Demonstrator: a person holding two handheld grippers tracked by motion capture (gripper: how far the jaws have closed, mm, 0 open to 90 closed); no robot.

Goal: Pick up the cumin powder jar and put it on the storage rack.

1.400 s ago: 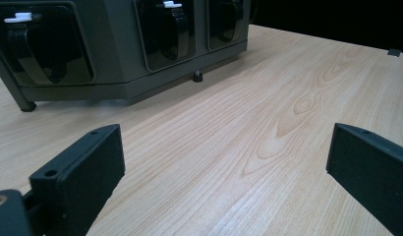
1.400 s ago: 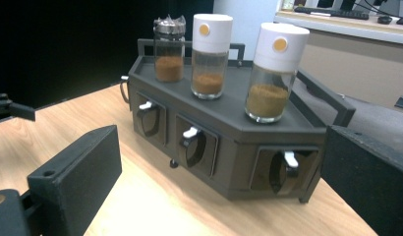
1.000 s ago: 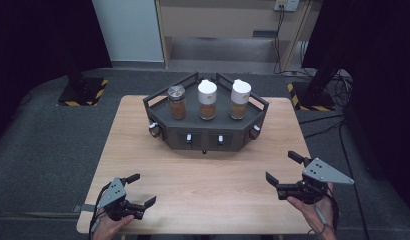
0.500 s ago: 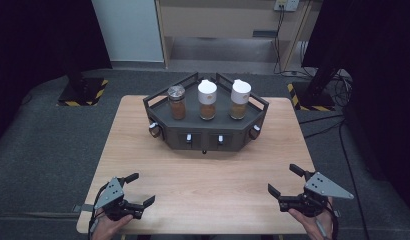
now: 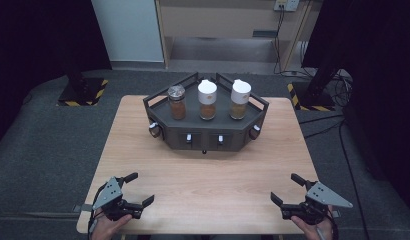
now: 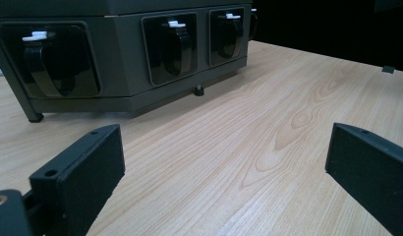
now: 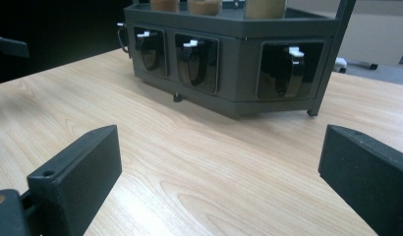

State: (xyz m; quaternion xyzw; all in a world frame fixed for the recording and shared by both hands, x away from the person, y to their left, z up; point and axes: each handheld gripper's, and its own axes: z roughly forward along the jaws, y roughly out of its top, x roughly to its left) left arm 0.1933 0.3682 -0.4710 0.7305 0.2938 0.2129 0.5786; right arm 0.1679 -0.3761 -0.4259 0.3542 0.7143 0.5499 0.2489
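A dark grey rack (image 5: 205, 137) stands at the back middle of the wooden table (image 5: 213, 185). On top of it are three spice jars: one with a clear lid (image 5: 177, 102), and two with white lids (image 5: 208, 100) (image 5: 240, 99). My left gripper (image 5: 142, 188) hovers open at the near left corner, with nothing between its jaws. My right gripper (image 5: 284, 187) is open and empty at the near right corner. In the left gripper view, the left gripper (image 6: 224, 172) faces the rack's front (image 6: 126, 59). In the right gripper view, the right gripper (image 7: 219, 172) faces the rack (image 7: 229, 64).
The rack's front has recessed pockets with black loops and white tabs (image 6: 177, 24) (image 7: 189, 44). Bare wood lies between both grippers and the rack. Dark carpet surrounds the table, and stands with yellow-black striped bases (image 5: 83, 92) are behind it.
My right gripper has drawn back toward the near table edge. The left gripper has hardly moved. Both stay open.
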